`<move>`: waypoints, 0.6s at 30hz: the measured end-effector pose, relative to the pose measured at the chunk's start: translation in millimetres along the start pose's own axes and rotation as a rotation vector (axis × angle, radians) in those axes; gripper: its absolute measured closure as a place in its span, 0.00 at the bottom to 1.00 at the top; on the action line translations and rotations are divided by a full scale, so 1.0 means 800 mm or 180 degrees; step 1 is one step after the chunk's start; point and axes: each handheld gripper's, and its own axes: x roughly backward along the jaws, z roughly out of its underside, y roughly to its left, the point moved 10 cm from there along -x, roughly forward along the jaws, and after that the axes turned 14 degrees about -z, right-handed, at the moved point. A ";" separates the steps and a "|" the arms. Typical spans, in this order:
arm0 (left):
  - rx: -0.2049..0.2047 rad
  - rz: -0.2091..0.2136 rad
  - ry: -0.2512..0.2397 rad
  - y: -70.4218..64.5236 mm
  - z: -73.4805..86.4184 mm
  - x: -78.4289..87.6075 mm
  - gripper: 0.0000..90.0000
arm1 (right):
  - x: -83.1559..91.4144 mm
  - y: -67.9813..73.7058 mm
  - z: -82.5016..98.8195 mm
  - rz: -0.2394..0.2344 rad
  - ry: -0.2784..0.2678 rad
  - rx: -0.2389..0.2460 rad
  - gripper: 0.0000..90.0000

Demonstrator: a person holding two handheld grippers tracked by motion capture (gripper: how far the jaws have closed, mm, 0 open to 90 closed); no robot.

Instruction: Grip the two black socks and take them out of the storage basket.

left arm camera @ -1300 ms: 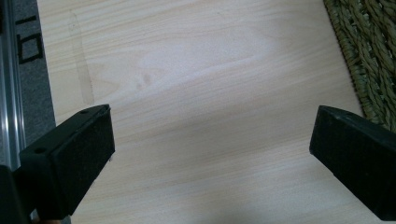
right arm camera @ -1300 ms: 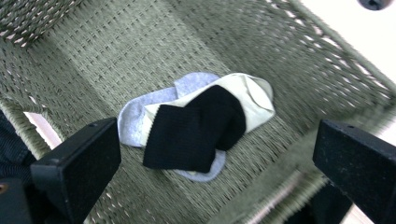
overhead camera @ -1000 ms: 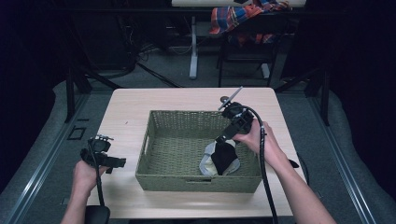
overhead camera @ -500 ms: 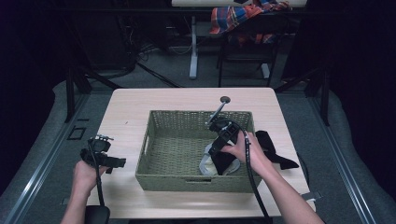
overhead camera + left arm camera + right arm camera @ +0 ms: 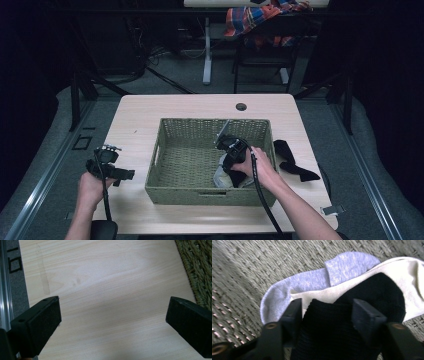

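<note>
Down inside the woven green wicker basket (image 5: 210,170), right tongs (image 5: 325,308) grip a black ribbed knit sock (image 5: 337,327).

Soft, light and floppy, it looks best pinched through a bunched fold; it sits between the jaws over a cream sock (image 5: 409,290) and a lilac sock (image 5: 317,280). Left tongs (image 5: 112,322) gape empty above the pale wooden table (image 5: 107,277), beside the basket.

The left gripper (image 5: 117,172) had its jaws spread wide; the right gripper (image 5: 325,308) had its jaws pressed on black knitted fabric (image 5: 329,335) between them.
</note>
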 end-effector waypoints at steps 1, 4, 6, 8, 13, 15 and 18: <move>-0.0002 -0.0002 0.0000 0.000 0.000 0.000 0.00 | 0.000 0.000 0.000 0.0000 0.0000 0.0000 0.63; -0.0004 -0.0009 -0.0008 0.000 0.000 0.000 0.00 | 0.003 0.000 0.002 -0.0066 -0.0017 0.0001 0.87; -0.0002 -0.0010 -0.0009 0.000 0.000 0.000 0.00 | 0.008 -0.001 0.004 -0.0129 -0.0042 -0.0010 0.91; -0.0001 -0.0013 -0.0010 0.000 0.000 0.000 0.00 | 0.017 -0.002 0.006 -0.0150 -0.0044 -0.0042 0.92; -0.0006 -0.0011 -0.0008 0.000 -0.001 0.000 0.00 | 0.044 -0.003 0.005 -0.0235 -0.0247 -0.0055 0.92; -0.0004 -0.0014 -0.0008 0.000 0.000 0.000 0.00 | 0.058 -0.003 0.003 -0.0226 -0.0337 -0.0044 0.92; 0.0002 -0.0014 -0.0009 0.000 0.000 0.000 0.00 | 0.081 -0.001 0.001 -0.0275 -0.0470 -0.0030 0.92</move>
